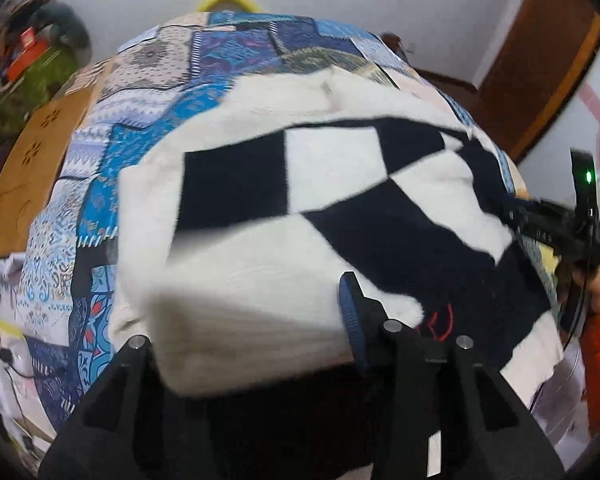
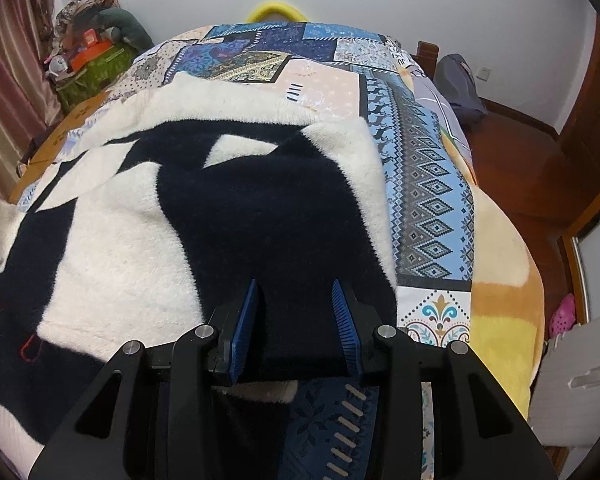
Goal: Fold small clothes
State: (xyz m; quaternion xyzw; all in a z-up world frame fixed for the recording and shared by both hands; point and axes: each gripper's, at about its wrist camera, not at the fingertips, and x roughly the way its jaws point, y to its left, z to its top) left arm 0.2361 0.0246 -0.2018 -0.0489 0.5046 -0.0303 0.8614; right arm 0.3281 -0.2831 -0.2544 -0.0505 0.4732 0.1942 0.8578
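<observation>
A cream and navy checked sweater (image 1: 300, 200) lies spread on a patchwork bed cover (image 1: 228, 52). In the left wrist view a cream sleeve or edge fold (image 1: 252, 320) is lifted between my left gripper's (image 1: 252, 312) wide-set fingers; only the right blue pad (image 1: 348, 312) shows, touching the cloth, and the left one is hidden by the fabric. In the right wrist view the sweater (image 2: 140, 232) fills the middle, and my right gripper (image 2: 296, 292) stands open over a navy folded part (image 2: 296, 248) at its near right edge. The right gripper also shows in the left wrist view (image 1: 540, 220).
The bed cover (image 2: 428, 184) continues to the right, with a yellow blanket (image 2: 500, 280) at the edge. A cluttered green bag (image 2: 92, 68) and curtain stand far left. A grey bag (image 2: 456, 80) sits on the wooden floor at the far right. A yellow ring (image 2: 276, 12) lies at the bed's far end.
</observation>
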